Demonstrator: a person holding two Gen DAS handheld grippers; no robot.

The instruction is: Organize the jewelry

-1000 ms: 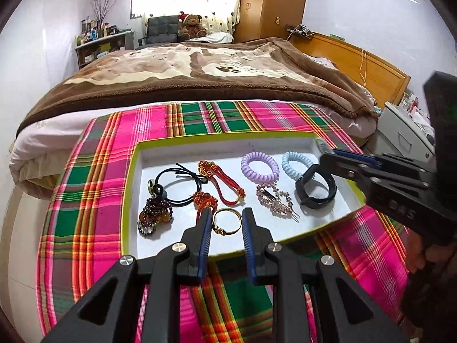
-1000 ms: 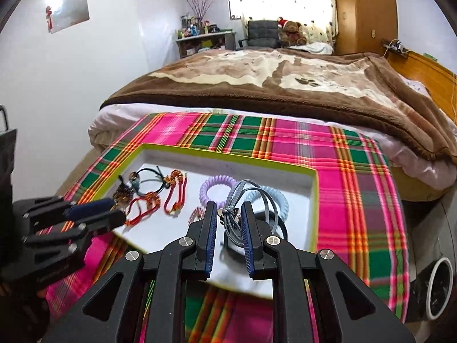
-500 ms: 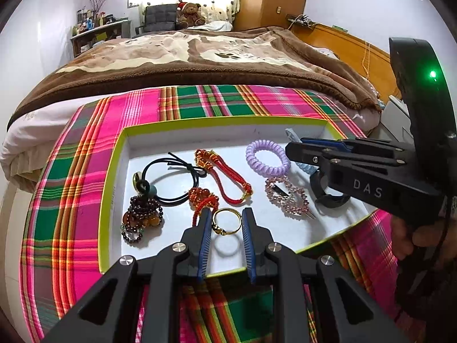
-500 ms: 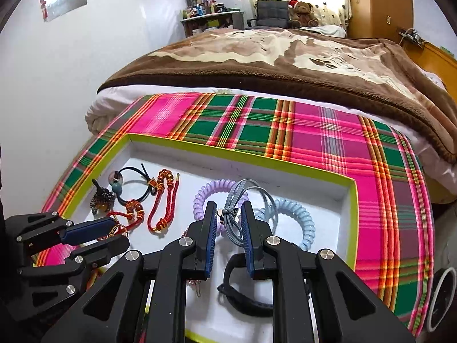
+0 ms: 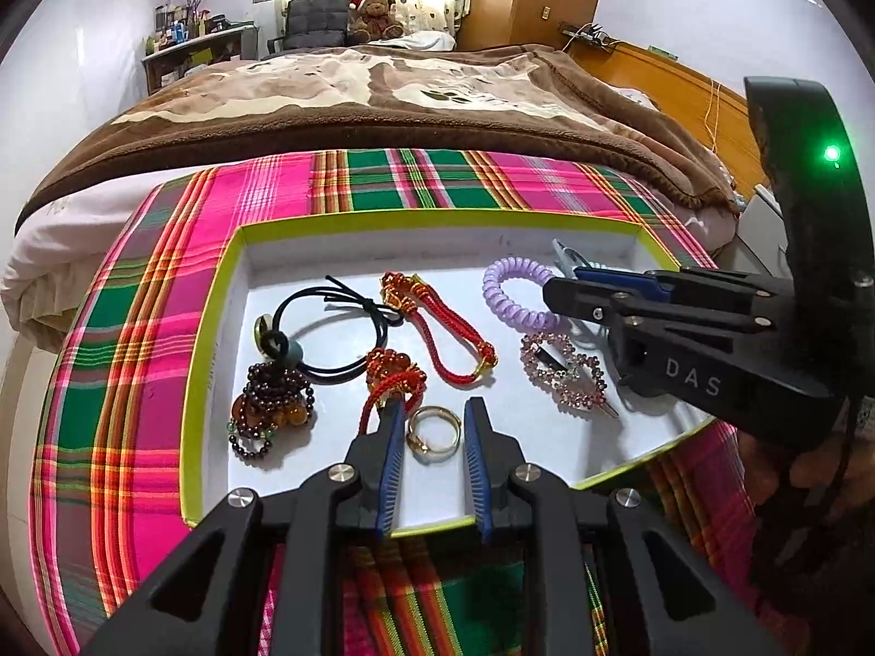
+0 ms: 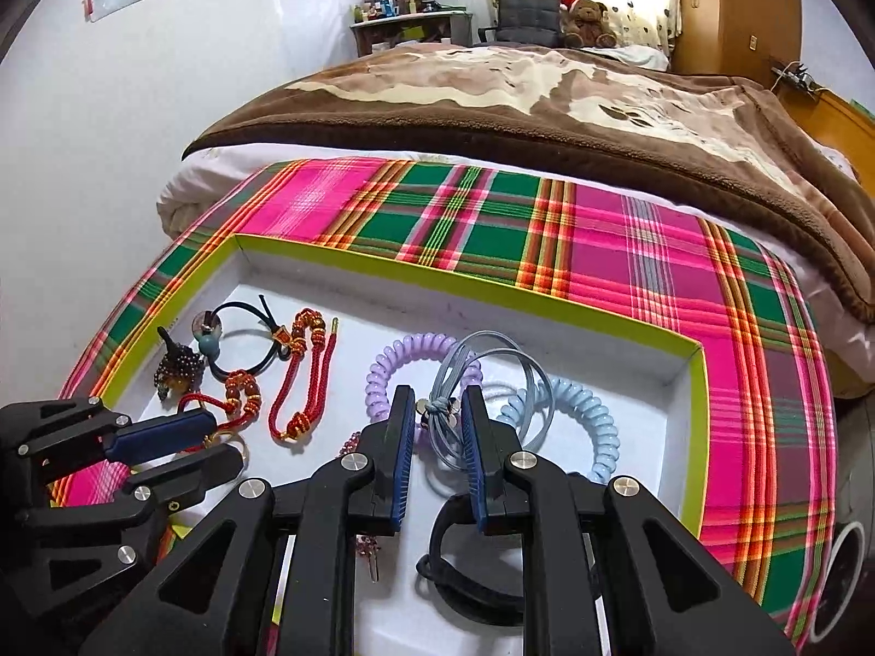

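A white tray with a lime-green rim (image 5: 219, 300) lies on a plaid cloth and holds the jewelry. A gold ring (image 5: 432, 432) rests on the tray floor between the fingers of my left gripper (image 5: 436, 415), whose jaws are opening; the pads stand just off the ring. My right gripper (image 6: 436, 410) is shut on the knot of a grey-blue hair tie (image 6: 492, 361), whose loops stick up over the purple spiral tie (image 6: 394, 366) and light-blue spiral tie (image 6: 590, 415). In the left wrist view the right gripper (image 5: 563, 281) hovers over the tray's right side.
Also in the tray are a black hair tie (image 5: 328, 339), two red cord bracelets (image 5: 437, 333), a dark bead bracelet (image 5: 273, 410), a beaded hair clip (image 5: 563, 372) and a black band (image 6: 459, 563). A bed with a brown blanket (image 5: 383, 98) lies beyond the cloth.
Both grippers have come down closer to the tray. The right one carried the grey-blue tie in over the spiral ties. The left jaws have widened slightly around the ring.
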